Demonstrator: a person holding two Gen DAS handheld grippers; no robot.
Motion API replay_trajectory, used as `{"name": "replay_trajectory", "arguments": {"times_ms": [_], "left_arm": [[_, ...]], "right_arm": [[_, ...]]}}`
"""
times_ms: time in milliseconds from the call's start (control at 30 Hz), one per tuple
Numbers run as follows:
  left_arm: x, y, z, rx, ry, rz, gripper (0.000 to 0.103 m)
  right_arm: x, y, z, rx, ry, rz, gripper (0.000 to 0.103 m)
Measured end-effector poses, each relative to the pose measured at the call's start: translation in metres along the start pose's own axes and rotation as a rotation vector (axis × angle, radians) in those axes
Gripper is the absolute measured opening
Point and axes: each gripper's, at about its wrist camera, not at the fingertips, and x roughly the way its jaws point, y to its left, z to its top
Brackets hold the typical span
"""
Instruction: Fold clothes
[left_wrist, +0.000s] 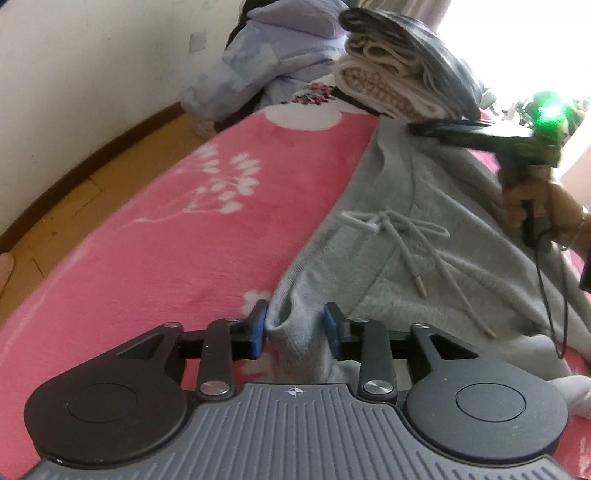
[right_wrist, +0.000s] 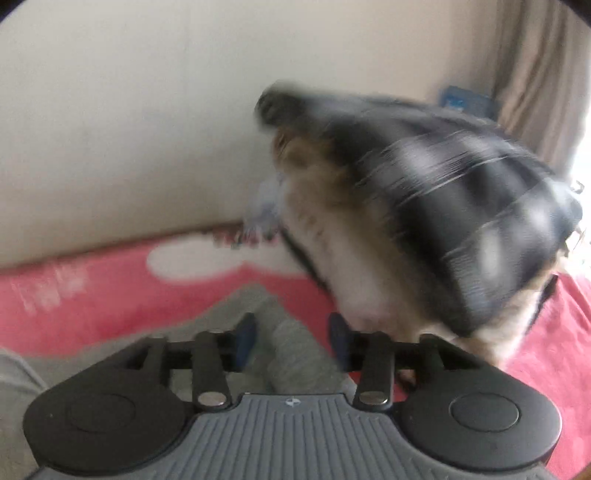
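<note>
A grey drawstring garment (left_wrist: 424, 236) lies spread on a pink floral blanket (left_wrist: 184, 221). My left gripper (left_wrist: 295, 328) is open, with a bunched fold of the grey fabric between its blue pads, near the garment's left edge. My right gripper (right_wrist: 291, 339) is open over another grey fold (right_wrist: 295, 354); the view is blurred by motion. In the left wrist view the right gripper (left_wrist: 443, 127) reaches under a folded stack of a dark plaid and cream fleece garment (left_wrist: 399, 66), which shows blurred in the right wrist view (right_wrist: 424, 229).
A pile of lavender clothes (left_wrist: 273, 55) sits at the bed's far end. A cream wall (left_wrist: 92, 55) and wooden floor (left_wrist: 74, 192) lie to the left. A bright window and curtain (right_wrist: 546, 74) are at the right.
</note>
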Motion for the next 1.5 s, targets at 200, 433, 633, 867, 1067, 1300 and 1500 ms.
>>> {"name": "replay_trajectory", "arguments": {"times_ms": [200, 433, 633, 867, 1067, 1300, 1500], "left_arm": [[-0.016, 0.0, 0.04, -0.017, -0.1, -0.073, 0.039], [0.071, -0.049, 0.085, 0.117, -0.045, -0.26, 0.041], [0.114, -0.06, 0.089, 0.2, 0.006, -0.241, 0.04], [0.103, -0.073, 0.08, 0.285, -0.076, -0.178, 0.02], [0.104, -0.079, 0.082, 0.318, -0.104, -0.092, 0.019], [0.117, -0.085, 0.08, 0.369, -0.079, -0.021, 0.024], [0.086, -0.08, 0.091, 0.355, -0.076, 0.02, 0.035]], "right_arm": [[-0.077, -0.044, 0.014, 0.234, -0.118, 0.08, 0.052], [-0.222, -0.055, -0.016, 0.326, -0.09, 0.343, 0.052], [-0.34, -0.046, -0.091, 0.529, 0.013, 0.22, 0.052], [-0.373, -0.042, -0.178, 0.918, 0.027, -0.017, 0.053], [-0.373, -0.042, -0.219, 1.06, 0.001, -0.09, 0.053], [-0.378, -0.042, -0.241, 1.095, -0.004, -0.099, 0.053], [-0.373, -0.046, -0.239, 1.072, -0.013, -0.095, 0.053]]}}
